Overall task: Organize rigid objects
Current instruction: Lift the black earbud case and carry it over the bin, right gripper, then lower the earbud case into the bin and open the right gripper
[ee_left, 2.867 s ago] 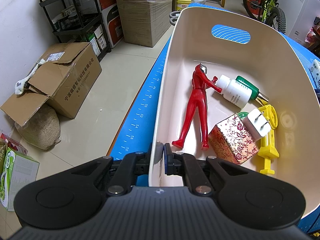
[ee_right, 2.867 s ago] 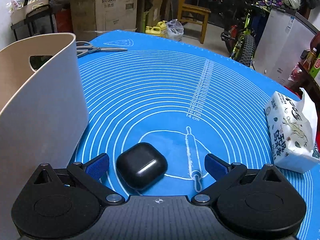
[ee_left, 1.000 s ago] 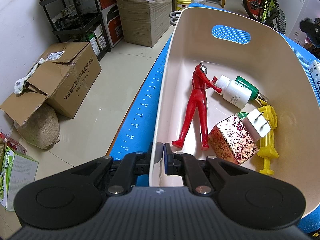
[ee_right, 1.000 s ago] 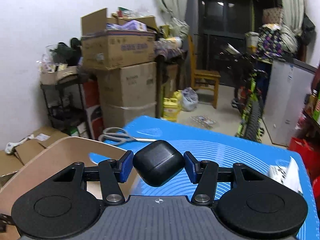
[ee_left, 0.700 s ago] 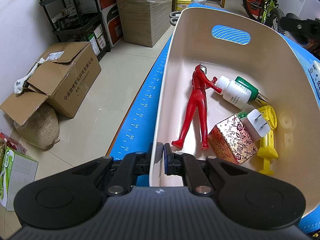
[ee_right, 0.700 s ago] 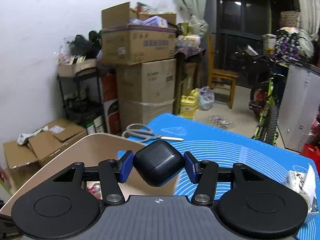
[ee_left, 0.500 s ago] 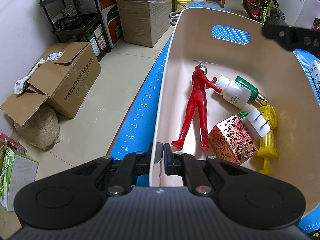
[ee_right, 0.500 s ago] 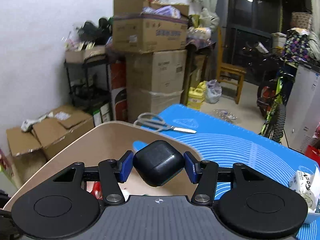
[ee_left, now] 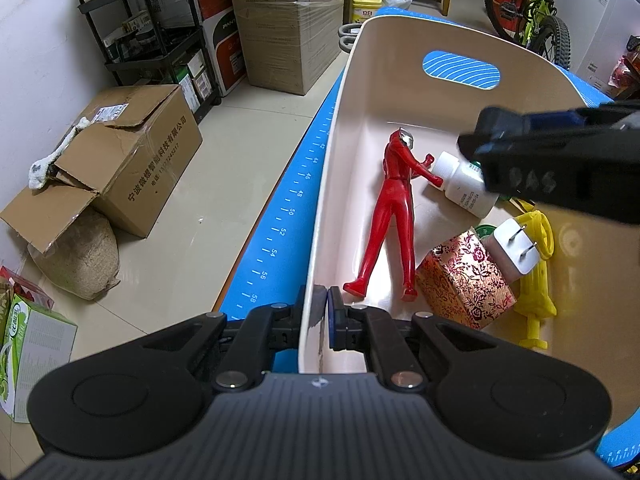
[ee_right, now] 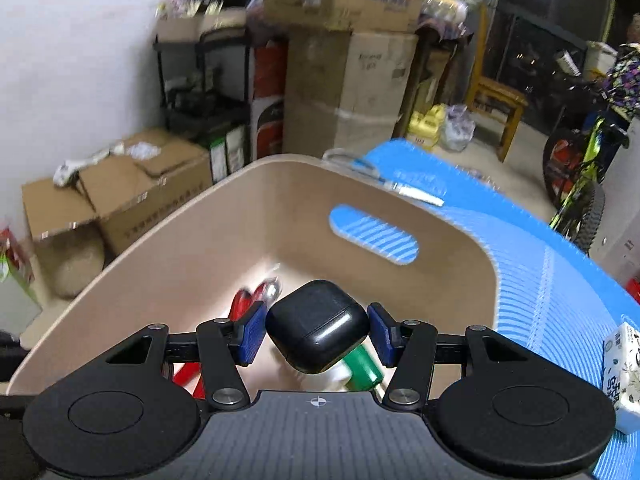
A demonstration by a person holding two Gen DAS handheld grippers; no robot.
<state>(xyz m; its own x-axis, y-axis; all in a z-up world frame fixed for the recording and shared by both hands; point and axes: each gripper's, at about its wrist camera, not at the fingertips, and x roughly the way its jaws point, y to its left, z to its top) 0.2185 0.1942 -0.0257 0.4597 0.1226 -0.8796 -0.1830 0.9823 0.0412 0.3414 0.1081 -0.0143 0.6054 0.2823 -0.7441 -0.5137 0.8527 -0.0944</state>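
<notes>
A beige plastic bin (ee_left: 344, 128) stands on the blue mat. My left gripper (ee_left: 322, 312) is shut on the bin's near rim. Inside lie a red figure (ee_left: 394, 216), a white bottle (ee_left: 466, 188), a patterned gift box (ee_left: 464, 280), a white plug (ee_left: 514, 246) and a yellow toy (ee_left: 536, 304). My right gripper (ee_right: 317, 330) is shut on a black earbud case (ee_right: 316, 326) and hangs over the bin (ee_right: 224, 216). Below the case show the red figure (ee_right: 244, 300) and a green bottle (ee_right: 364, 368). In the left wrist view the right gripper (ee_left: 560, 160) reaches in from the right, above the white bottle.
Scissors (ee_right: 384, 182) lie on the blue mat (ee_right: 560, 280) beyond the bin. A tissue pack (ee_right: 622, 372) sits at the mat's right. On the floor to the left are cardboard boxes (ee_left: 120, 160), a sack (ee_left: 76, 256) and a shelf rack (ee_left: 160, 48).
My right gripper has carried the black case leftward and down, tilting until it hangs over the bin's inside. It has come into the left wrist view from the right. The left gripper has not moved.
</notes>
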